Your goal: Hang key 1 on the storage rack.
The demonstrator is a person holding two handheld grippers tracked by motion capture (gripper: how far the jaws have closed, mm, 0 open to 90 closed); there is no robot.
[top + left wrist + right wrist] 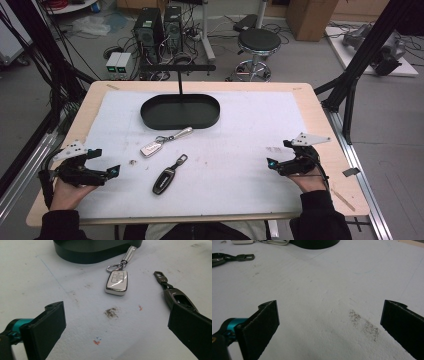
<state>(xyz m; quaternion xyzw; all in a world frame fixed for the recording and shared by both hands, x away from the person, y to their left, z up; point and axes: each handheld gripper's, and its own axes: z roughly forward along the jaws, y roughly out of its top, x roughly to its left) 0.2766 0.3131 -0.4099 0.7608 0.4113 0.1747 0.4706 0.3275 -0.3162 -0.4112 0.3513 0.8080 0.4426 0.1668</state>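
Two claws rested low at the near corners of the counter (320,107), the left claw (107,162) at about eight o'clock and the right claw (280,155) at about four o'clock, both spread wide and released, gripping nothing. Between them on the white mat (240,150) lay two car keys: a white key fob (151,148) with its silver strap (180,134) running toward the black oval tray (180,111) at twelve o'clock, and a dark key fob (165,179) with a clip end (182,158) nearer the centre, at about six o'clock from the tray. A small metal bit (133,162) sat just beside the white one.

In the left gripper view the white key fob (117,282) lay dead ahead between the jaws, well apart from them, while the dark key fob (178,298) slipped behind the right-hand jaw.

Both keys lay flat and thin on the mat, so a closing claw could likely skate over the smooth casing or dig into the soft foam rather than get under an edge. A grab at the strap might leave the fob swinging and striking the tray's rim or its upright stand (180,80). The two keys lay near enough that a wide approach might nudge the wrong one.
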